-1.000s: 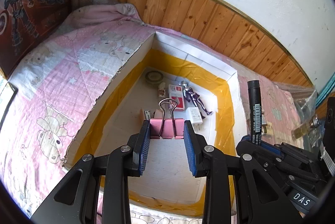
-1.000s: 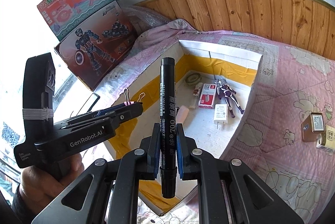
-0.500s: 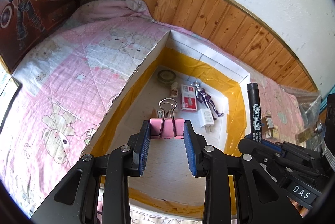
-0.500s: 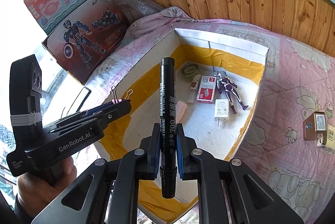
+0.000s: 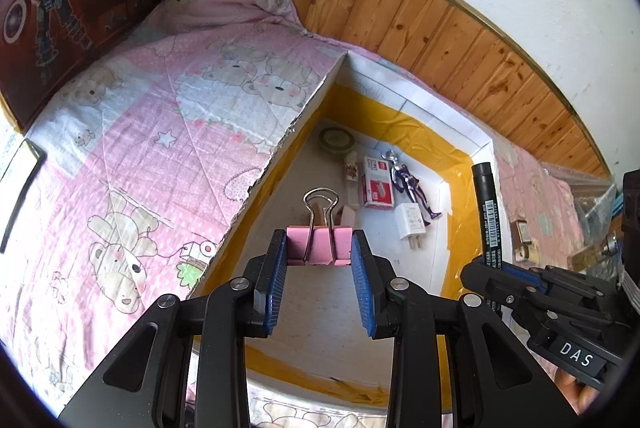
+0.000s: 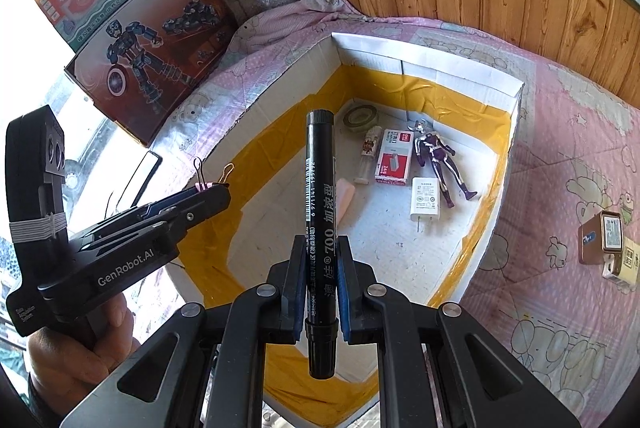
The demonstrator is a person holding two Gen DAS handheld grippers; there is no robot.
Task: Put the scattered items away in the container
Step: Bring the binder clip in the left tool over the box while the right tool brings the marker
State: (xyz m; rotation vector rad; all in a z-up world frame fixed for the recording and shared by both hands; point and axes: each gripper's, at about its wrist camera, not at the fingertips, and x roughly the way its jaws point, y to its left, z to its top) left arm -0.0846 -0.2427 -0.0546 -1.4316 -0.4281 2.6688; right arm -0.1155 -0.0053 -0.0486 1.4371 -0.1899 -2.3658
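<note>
The left gripper (image 5: 320,256) is holding a pink binder clip (image 5: 319,246) by its two ends, jaws part-open to the clip's width, pads pressing on it, wire loops sticking up and fwd. The right gripper (image 6: 318,268) is nearly closed, pinching a black marker (image 6: 319,211) low on the barrel, w/ the long end pointing fwd and the short end hanging back toward the camera. Both are hanging over the white box (image 6: 460,75) w/ yellow tape inside, sitting on a pink quilt (image 5: 120,155).

Handling, by my judgement: the clip is looking light, stiff metal, smooth sides, so it could be twisting in the pads; the end grip seems ok for a short drop. The marker is looking light, rigid and round, so prob. rolling on landing; a mid-barrel hold would be balancing it better than this low one. Neither is looking fragile.

Already lying in the box: tape roll (image 6: 360,115), small bottle (image 6: 368,155), red-white staple box (image 6: 394,157), purple figure (image 6: 438,155), white charger (image 6: 426,199), pink eraser-like block (image 6: 344,199).

The right view is showing what the left view isn't: the hand (image 6: 76,352) gripping the left tool, a second toy carton on top at the window, and the small boxes (image 6: 608,248) out on the quilt in full. The left view is showing only the clip's flat pink back and the right tool from the side, w/ the marker standing over the box's far edge.
</note>
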